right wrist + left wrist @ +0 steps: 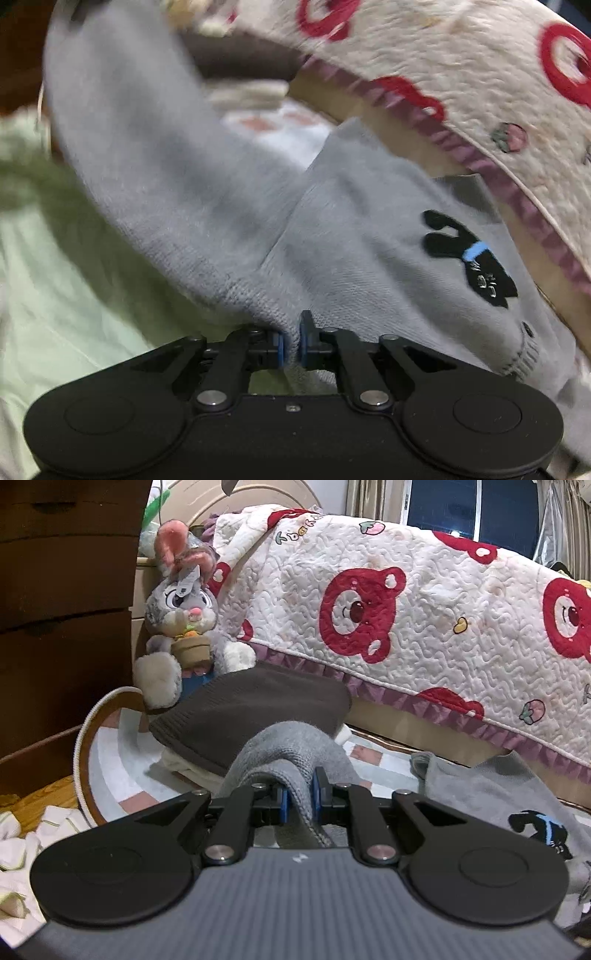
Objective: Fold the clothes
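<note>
Left wrist view looks slightly downward along the left gripper, whose blue pads are clamped on a bunched fold of the grey knit sweater; the cloth humps up over the fingers and a strip of it hangs down between them. Beyond that fold, this view alone shows a dark brown folded garment lying on a checked rug, a plush rabbit propped against the bed, a dark wooden dresser at the left, small white socks on the wood floor, and a night-dark window at the top. A quilt with red bears drapes over the bedside, and the rest of the sweater lies on the rug at the lower right with its black rabbit motif showing. Right wrist view is tilted more steeply down and blurred; the right gripper has its pads pinched together on the sweater's edge near where a sleeve meets the body. The sleeve rises up and away to the upper left, lifted off the floor, while the body with the same motif spreads to the right. Only this view shows a pale green cloth beneath the sweater at the left.
</note>
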